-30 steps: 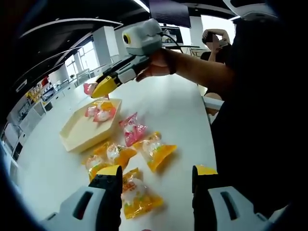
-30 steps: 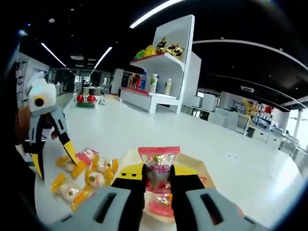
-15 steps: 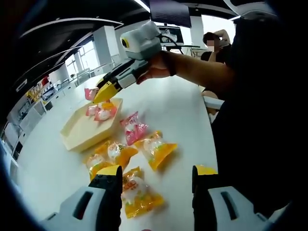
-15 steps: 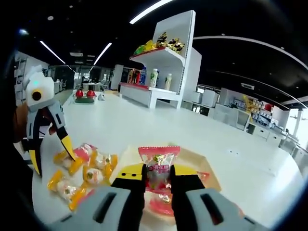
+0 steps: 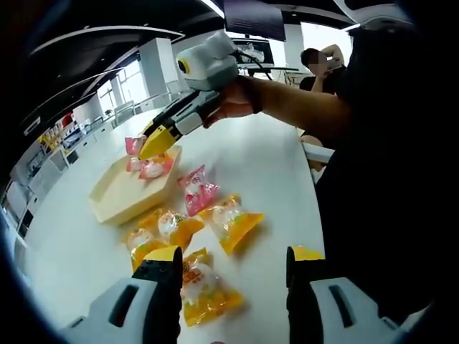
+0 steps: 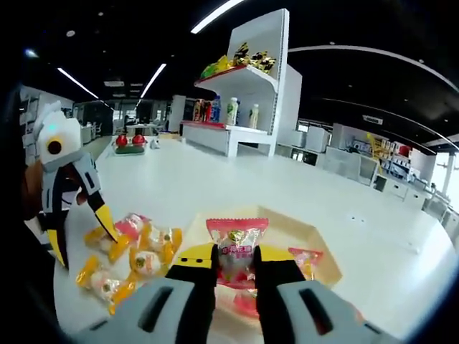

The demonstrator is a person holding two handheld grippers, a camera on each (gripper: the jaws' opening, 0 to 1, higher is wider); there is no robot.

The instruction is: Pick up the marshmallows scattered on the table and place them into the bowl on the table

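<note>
**Pink packet held over the bowl, yellow packets waiting on the table**

In the left gripper view, going left to right, we see the pale hexagonal bowl (image 5: 118, 193) at about ten o'clock, with pink packets (image 5: 150, 167) lying in its far end. The right gripper (image 5: 147, 145) hangs over that end, clenched on a pink marshmallow packet (image 5: 133, 145). Just right of the bowl lies a loose pink packet (image 5: 197, 192) on the white table (image 5: 265, 158), and nearer us a cluster of yellow packets (image 5: 193, 247). Our left gripper (image 5: 233, 266) rises from six o'clock with its jaws spread wide and nothing between them; one yellow packet (image 5: 204, 290) lies just ahead of the left jaw. A person's dark sleeve (image 5: 380, 165) blocks the whole three o'clock side.

In the right gripper view, the left gripper's yellow-tipped jaws (image 6: 79, 233) stand at nine o'clock above the yellow packets (image 6: 133, 261). A display shelf (image 6: 247, 93) with goods stands at twelve o'clock.
</note>
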